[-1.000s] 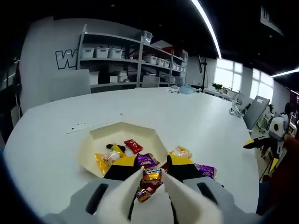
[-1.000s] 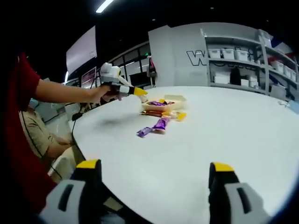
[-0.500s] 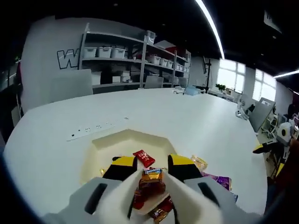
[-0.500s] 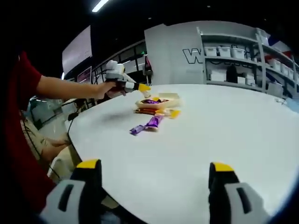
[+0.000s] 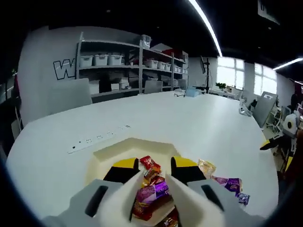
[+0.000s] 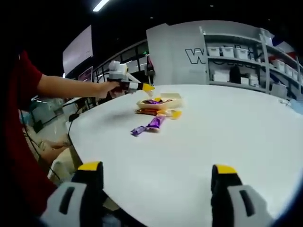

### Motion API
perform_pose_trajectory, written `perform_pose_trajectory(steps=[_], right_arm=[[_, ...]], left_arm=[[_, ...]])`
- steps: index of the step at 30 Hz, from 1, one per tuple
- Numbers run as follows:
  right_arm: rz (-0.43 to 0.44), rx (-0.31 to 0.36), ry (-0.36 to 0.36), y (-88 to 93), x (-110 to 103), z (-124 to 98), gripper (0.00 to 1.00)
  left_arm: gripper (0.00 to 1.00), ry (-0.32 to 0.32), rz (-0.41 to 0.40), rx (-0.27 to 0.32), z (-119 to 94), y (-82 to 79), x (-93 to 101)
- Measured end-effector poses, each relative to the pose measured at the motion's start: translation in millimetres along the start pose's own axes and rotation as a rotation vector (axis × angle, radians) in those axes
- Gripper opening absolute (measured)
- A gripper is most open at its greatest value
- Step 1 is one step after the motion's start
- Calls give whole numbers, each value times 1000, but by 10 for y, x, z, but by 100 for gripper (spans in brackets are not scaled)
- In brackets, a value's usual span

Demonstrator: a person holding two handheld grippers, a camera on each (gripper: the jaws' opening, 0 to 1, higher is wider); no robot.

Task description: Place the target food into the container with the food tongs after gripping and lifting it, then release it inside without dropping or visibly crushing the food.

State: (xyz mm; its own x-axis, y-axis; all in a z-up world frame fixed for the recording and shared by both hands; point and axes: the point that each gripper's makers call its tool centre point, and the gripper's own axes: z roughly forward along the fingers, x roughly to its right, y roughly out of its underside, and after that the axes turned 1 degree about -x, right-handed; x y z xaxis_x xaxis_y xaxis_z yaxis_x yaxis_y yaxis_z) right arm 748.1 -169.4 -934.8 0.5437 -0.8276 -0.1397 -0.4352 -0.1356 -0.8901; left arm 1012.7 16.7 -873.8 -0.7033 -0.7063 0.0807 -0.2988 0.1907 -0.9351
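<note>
My left gripper (image 5: 156,166) is shut on white food tongs (image 5: 122,201), whose arms run forward between its yellow-tipped jaws. The tong ends sit over a cream tray (image 5: 111,149) holding several wrapped candies: a red one (image 5: 147,162), an orange-brown one (image 5: 151,173) and a purple one (image 5: 154,191). I cannot tell whether the tongs still pinch a candy. In the right gripper view a person's hand holds the left gripper (image 6: 124,84) above the tray (image 6: 176,100). My right gripper (image 6: 157,168) hovers open over the near table edge, with nothing in it.
Loose candies lie on the white table right of the tray: a gold one (image 5: 206,167) and purple ones (image 5: 230,184). The right gripper view has purple candies (image 6: 147,126) and a yellow one (image 6: 174,113) before the tray. Shelves with bins (image 5: 113,61) stand behind.
The tongs carried the orange-brown candy forward from the tray's near rim to over its inside and came lower. The right gripper has stayed open and still.
</note>
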Motion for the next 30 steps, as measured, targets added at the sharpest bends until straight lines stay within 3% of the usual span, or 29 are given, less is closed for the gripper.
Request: perform_pose_trajectory(steps=[2, 3, 4, 8, 12, 20, 23, 30], right_arm=[[-3, 1, 0, -2, -5, -3, 94], [-3, 1, 0, -3, -6, -5, 94], [-1, 4, -1, -6, -16, -12, 94], [-4, 6, -3, -11, -34, -29, 94], [-14, 14, -8, -49, -74, -45, 94], [-36, 22, -22, -91, -170, -75, 93], [-41, 28, -25, -101, -190, -85, 93], [-52, 23, -37, -82, -267, -97, 93]], left_arm=[[25, -73, 90, -3, -38, -22, -113], [25, -75, 103, -3, -42, -27, -115], [25, -41, 73, 13, -61, -48, -46], [26, -37, 46, 8, -114, -63, 10], [25, 11, -22, -20, -173, 8, 201], [25, 72, -30, -28, -290, 152, 586], [25, 103, -91, -50, -319, 232, 723], [25, 129, -60, -62, -379, 429, 1054]])
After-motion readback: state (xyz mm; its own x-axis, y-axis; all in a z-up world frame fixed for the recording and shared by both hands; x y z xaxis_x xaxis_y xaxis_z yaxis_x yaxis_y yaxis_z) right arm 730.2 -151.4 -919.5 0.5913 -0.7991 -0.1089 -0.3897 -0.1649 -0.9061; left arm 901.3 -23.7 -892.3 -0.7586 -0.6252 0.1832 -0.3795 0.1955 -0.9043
